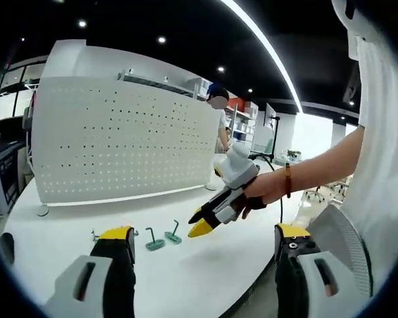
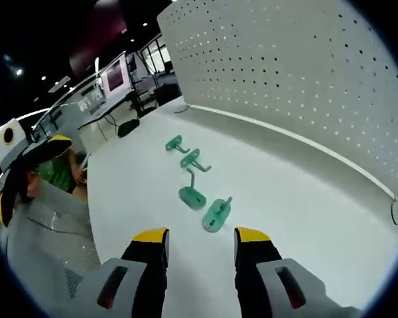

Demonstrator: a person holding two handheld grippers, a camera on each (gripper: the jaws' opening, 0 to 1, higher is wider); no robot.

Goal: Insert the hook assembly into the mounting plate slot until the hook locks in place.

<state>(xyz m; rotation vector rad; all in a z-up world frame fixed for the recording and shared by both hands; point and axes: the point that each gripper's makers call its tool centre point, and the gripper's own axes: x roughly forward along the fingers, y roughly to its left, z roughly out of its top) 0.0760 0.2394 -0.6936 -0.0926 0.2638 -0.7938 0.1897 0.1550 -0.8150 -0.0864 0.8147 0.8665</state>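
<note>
Four green hook assemblies lie in a loose row on the white worktop (image 2: 305,218) in the right gripper view, out in the open middle of it: the nearest one (image 2: 216,213) sits just ahead of the right gripper (image 2: 202,242), the next (image 2: 192,195) close behind it, then a third (image 2: 195,161) and the farthest (image 2: 175,143). Right gripper jaws stand apart, nothing between them, hovering just short of that nearest hook. Along the worktop's far edge stands the white perforated mounting plate (image 2: 305,73), upright. Over in the left gripper view, the left gripper (image 1: 202,240) is spread wide and empty above the worktop's near edge, with the plate (image 1: 119,139) facing it.
</note>
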